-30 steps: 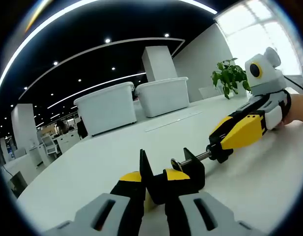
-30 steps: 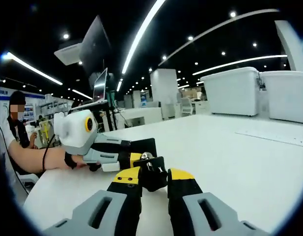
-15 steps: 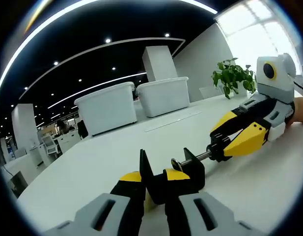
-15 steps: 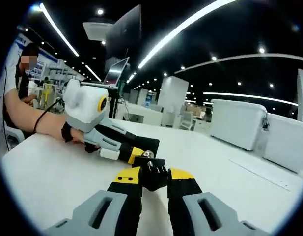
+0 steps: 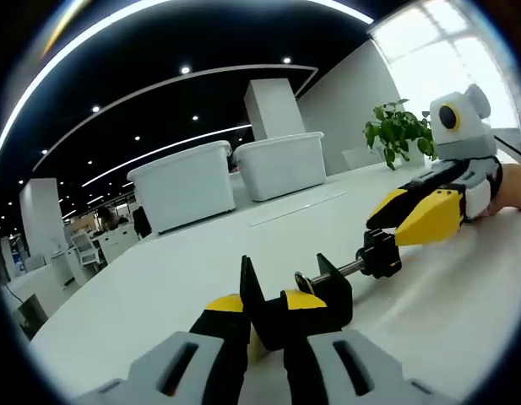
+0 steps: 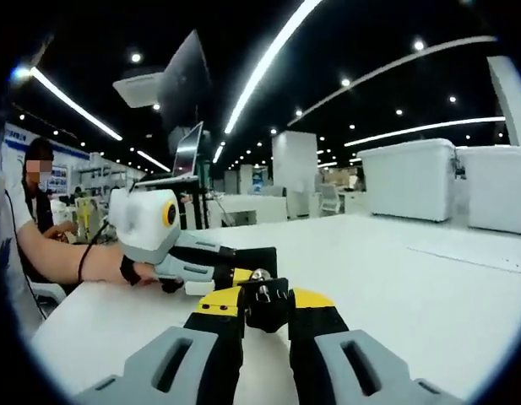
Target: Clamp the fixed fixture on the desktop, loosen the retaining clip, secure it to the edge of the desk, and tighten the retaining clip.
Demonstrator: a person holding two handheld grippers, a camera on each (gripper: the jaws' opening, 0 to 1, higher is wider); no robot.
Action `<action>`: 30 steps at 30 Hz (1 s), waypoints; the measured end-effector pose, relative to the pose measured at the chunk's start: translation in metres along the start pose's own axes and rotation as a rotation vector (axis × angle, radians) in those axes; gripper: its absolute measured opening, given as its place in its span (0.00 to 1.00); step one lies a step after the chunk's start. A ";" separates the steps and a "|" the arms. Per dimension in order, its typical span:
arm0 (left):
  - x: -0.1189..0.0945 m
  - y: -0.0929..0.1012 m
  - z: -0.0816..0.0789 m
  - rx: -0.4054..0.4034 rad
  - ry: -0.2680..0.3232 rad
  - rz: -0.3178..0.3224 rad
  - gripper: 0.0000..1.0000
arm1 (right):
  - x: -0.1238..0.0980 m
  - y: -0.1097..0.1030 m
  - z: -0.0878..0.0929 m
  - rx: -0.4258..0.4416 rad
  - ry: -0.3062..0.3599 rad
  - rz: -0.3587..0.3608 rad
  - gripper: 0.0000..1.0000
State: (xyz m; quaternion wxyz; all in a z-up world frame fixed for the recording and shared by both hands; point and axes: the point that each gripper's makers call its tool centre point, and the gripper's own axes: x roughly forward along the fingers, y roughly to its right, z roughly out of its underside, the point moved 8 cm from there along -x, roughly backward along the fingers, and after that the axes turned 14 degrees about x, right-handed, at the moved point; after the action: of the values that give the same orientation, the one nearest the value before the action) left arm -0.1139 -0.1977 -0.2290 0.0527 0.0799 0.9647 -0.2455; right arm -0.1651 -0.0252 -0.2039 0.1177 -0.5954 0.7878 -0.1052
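While the left tool [image 5: 264, 325] stays clamped on the black fixture [image 5: 315, 295] at 6 o'clock, we keep it steady on the white surface [image 5: 201, 270] w/ its screw pointing to 3 o'clock. Our right tool [image 6: 267, 316] sits w/ jaws around the black knob [image 6: 264, 304], slightly apart; can't tell if it grips. Prob. mid-loosening, between twists.

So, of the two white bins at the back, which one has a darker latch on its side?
In the right gripper view, the right-hand bin, cut by the edge, has it on its left side, facing the gap; the other bin shows none.
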 end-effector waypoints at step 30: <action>0.000 -0.002 0.000 -0.003 -0.001 -0.001 0.14 | 0.008 -0.022 0.016 -0.296 -0.029 0.054 0.17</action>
State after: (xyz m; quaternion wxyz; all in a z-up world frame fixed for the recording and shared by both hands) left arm -0.1142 -0.1993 -0.2287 0.0534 0.0794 0.9650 -0.2440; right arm -0.1417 -0.0393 -0.2130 0.0428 -0.5862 0.8087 0.0237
